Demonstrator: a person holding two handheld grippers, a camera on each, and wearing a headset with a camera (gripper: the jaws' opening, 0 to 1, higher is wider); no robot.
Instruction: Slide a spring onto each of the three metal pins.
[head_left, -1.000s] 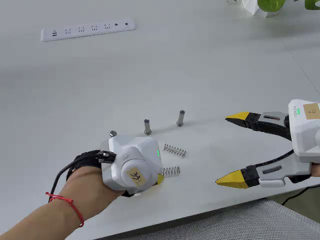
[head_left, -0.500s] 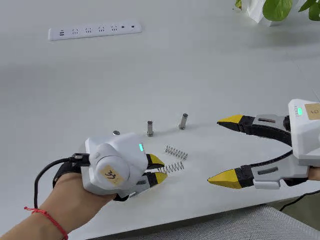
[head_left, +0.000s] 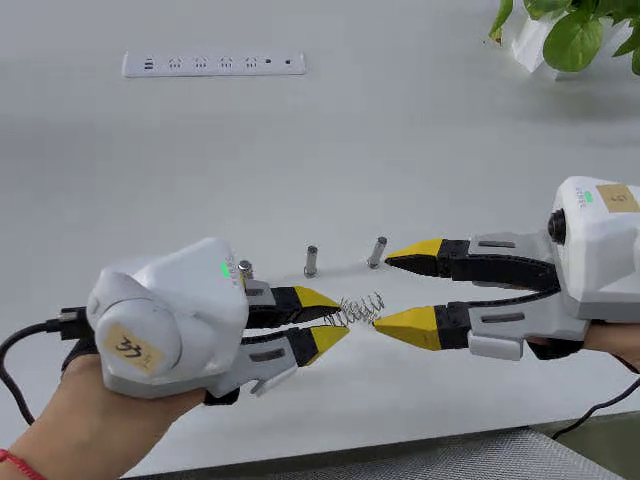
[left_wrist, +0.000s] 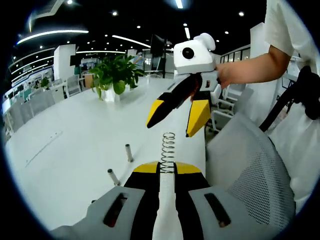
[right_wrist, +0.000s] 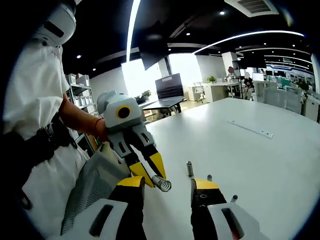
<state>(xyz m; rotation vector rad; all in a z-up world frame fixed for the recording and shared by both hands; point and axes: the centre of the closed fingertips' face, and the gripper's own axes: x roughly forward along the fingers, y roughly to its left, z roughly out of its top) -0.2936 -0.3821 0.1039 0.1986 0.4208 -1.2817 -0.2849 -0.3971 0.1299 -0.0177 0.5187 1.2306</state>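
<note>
Yellow-tipped and nearest the person, the left tongs (head_left: 338, 318) are pinched on one end of a thin wire spring (head_left: 358, 308). It sticks out past their tips toward 2 o'clock, lifted off the white desk (head_left: 400, 130). Gripping it by the end leaves most of the coil free, which is probably why it is held that way. In the left gripper view the spring (left_wrist: 168, 150) rises straight out of the closed tips at 12 o'clock. The right tongs (head_left: 384, 290) face it from 3 o'clock with their jaws spread and nothing between them but the spring's free end, which in the right gripper view (right_wrist: 161, 183) sits close to one jaw. Whether it touches cannot be told. That pose reads as a hand-over or a steadying grip before threading. Just beyond, at 12 o'clock of the spring, the left pin (head_left: 245, 269), middle pin (head_left: 311, 261) and right pin (head_left: 377, 251) stand upright in a row, all bare, so no spring is on yet. Far off, a power strip (head_left: 213, 64) lies at 11 o'clock and a plant (head_left: 570, 35) at 1 o'clock.
</note>
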